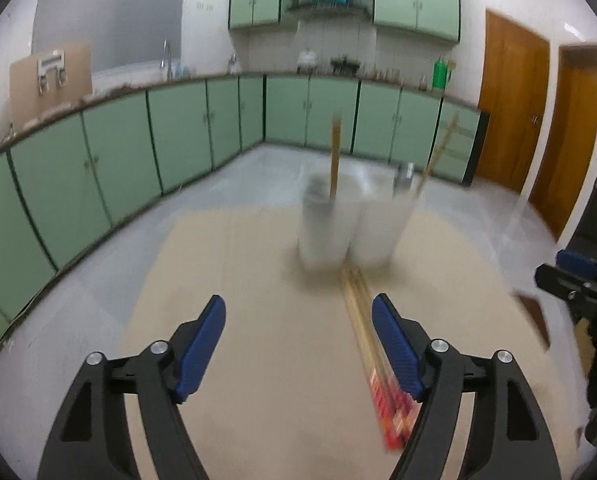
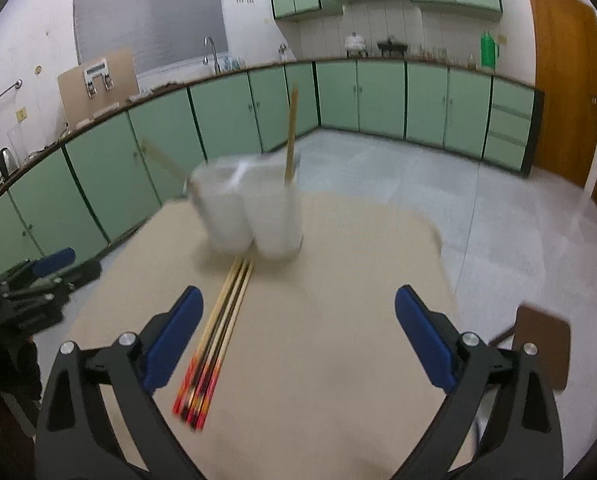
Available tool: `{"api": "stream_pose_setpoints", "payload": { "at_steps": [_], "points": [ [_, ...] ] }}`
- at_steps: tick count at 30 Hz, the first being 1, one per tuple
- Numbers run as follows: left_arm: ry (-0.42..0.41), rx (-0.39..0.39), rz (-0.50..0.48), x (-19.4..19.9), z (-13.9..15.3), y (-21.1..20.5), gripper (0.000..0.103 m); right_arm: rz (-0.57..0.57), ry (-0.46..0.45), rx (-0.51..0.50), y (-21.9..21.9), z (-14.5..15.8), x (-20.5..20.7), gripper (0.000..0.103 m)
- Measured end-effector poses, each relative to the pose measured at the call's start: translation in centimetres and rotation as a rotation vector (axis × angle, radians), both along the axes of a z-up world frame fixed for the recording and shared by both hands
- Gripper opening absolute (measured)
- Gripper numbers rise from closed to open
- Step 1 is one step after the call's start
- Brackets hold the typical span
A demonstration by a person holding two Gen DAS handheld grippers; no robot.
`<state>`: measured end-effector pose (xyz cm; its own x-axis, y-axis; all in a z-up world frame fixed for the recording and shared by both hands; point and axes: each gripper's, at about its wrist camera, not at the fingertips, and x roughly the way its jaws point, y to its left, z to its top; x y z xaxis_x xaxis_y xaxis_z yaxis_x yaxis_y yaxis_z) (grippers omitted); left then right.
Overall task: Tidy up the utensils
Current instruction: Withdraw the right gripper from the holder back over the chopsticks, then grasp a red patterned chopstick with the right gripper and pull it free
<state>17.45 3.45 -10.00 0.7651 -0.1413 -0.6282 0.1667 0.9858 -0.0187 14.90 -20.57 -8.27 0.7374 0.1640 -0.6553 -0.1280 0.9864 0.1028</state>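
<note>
Several chopsticks (image 1: 372, 352) with red patterned ends lie in a bundle on the beige table (image 1: 266, 320), in front of two white holder cups (image 1: 346, 220). A chopstick (image 1: 334, 156) stands in the left cup; another leans from the right cup. My left gripper (image 1: 298, 320) is open and empty above the table, its right finger beside the bundle. In the right wrist view the bundle (image 2: 218, 332) lies just right of my left finger; my right gripper (image 2: 298, 312) is open and empty. The cups (image 2: 254, 212) stand ahead, blurred.
Green cabinets (image 1: 178, 136) line the walls beyond the table. A brown chair seat (image 2: 542, 344) stands by the table's right edge. The other gripper (image 1: 578, 284) shows at the right of the left wrist view, and at the left of the right wrist view (image 2: 38, 280).
</note>
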Motion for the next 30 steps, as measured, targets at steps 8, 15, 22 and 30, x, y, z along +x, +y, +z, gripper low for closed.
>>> {"api": "stream_pose_setpoints", "payload": {
  "at_steps": [8,15,22,30],
  "points": [
    [0.139,0.082,0.016,-3.2,-7.0,0.5,0.074,0.023,0.121,-0.020,3.6,-6.7,-3.7,0.094],
    [0.179,0.116,0.021,-4.4,-8.7,1.3,0.075,0.061,0.179,-0.065,5.8,-9.0,-4.3,0.081],
    [0.193,0.108,0.020,-4.6,-8.8,1.7,0.077,0.074,0.200,-0.112,7.1,-9.9,-4.0,0.077],
    [0.201,0.103,0.013,-4.3,-8.8,1.3,0.078,0.067,0.196,-0.128,7.2,-10.0,-2.9,0.073]
  ]
}}
